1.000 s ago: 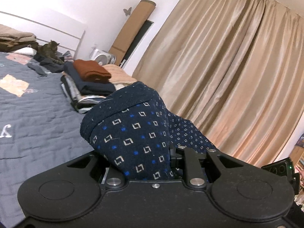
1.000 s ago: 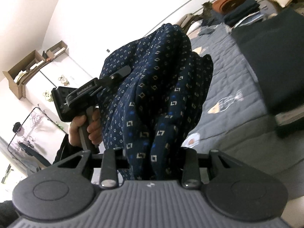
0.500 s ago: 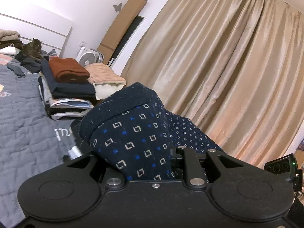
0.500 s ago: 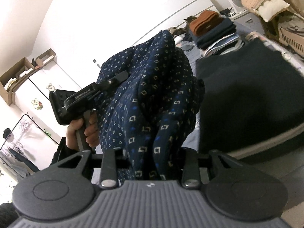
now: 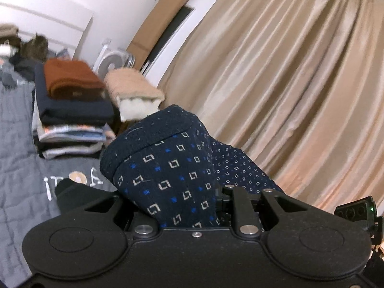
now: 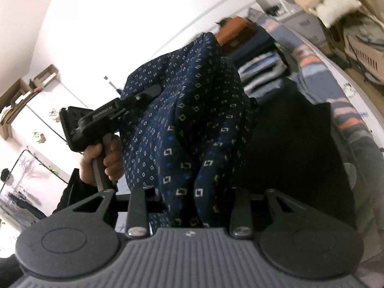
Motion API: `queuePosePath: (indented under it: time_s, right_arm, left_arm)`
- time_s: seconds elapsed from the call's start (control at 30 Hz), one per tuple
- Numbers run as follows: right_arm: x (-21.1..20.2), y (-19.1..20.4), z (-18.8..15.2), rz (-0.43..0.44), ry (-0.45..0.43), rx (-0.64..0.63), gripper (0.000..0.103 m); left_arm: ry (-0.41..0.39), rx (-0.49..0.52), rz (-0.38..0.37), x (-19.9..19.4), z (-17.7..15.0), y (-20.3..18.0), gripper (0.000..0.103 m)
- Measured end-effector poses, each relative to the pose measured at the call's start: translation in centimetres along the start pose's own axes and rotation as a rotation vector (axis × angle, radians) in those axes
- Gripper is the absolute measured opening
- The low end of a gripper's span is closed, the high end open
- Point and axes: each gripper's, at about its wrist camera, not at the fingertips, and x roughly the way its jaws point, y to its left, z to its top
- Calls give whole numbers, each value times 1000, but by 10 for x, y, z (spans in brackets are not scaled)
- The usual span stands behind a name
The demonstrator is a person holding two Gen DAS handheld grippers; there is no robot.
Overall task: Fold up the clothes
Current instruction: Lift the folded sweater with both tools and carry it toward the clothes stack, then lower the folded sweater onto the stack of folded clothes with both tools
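Only the left wrist view is showing the grey quilt (image 5: 21, 175), then the stack of folded clothes (image 5: 69, 117), then the beige curtain (image 5: 288, 91). The left gripper (image 5: 184, 206) is clamping the patterned navy garment (image 5: 168, 168), bunched above its jaws. The right wrist view alone is showing the person's hand (image 6: 103, 160) gripping the left tool's handle, while the right gripper (image 6: 189, 206) is pinching the garment's other end; a cardboard box (image 6: 367, 50) is sitting far right, its contents unclear.

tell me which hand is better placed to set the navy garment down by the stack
Left, as a guess. The left gripper is shut on the garment and looks straight at the stack on the bed. The right gripper also grips it, with a dark item nearer than the stack.
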Motion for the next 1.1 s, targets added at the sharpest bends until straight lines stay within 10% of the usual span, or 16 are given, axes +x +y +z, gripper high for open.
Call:
queuePosePath:
  time_s: [0.33, 0.5, 0.83, 1.1]
  right_arm:
    - [31, -98, -5, 84, 63, 89, 40]
    - [4, -102, -11, 72, 19, 82, 50]
    - [-69, -62, -14, -13, -199, -24, 55]
    - [-34, -27, -31, 86, -134, -91, 55]
  left_arm:
    - [140, -121, 11, 79, -30, 80, 23]
    - [141, -211, 35, 82, -36, 106, 47]
    - [66, -138, 199, -13, -27, 96, 87]
    - [94, -20, 47, -63, -50, 19, 88]
